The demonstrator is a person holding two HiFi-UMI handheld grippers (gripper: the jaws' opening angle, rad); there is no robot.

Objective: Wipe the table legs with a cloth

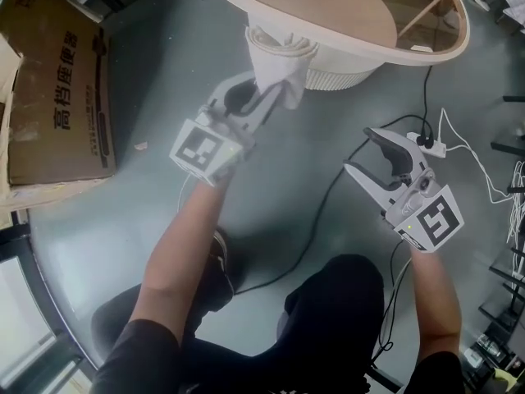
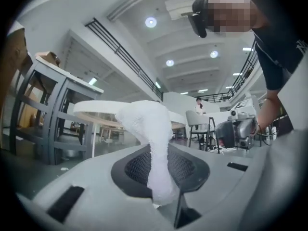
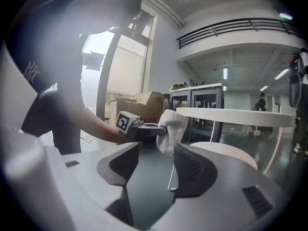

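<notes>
The left forearm [image 1: 184, 245] is bare and reaches straight out toward the round table [image 1: 459, 39]. Its left tongs [image 1: 271, 97] are held just short of the table's near edge, with the marker cube on the side away from the table. They are clenched on the white cloth [image 1: 279, 64]. The left gripper view shows the two pads of the left tongs [image 2: 161, 172] pressed together with a band of the cloth [image 2: 147, 124] pinched between them, while the rest bunches up beyond the tips. Seen from the head, the free part of the cloth reaches up to the table's rim, beside the ribbed white base [image 1: 344, 76] beneath it. Whether it touches a leg cannot be told.

The right forearm [image 1: 435, 294] is also bare. It holds the right tongs [image 1: 361, 150] well back from the table, below its right half, with the tips turned toward the table. These right tongs [image 3: 156, 165] are released, spread wide with nothing between the pads. Past them, the right gripper view shows the cloth [image 3: 171, 124] hanging from the other tongs, close to the edge of the tabletop [image 3: 240, 115].

On the grey floor [image 1: 148, 220], a cardboard box [image 1: 57, 97] lies far out from the table's left side. A power strip [image 1: 431, 146] and a black cable [image 1: 328, 195] lie below the table's right side.
</notes>
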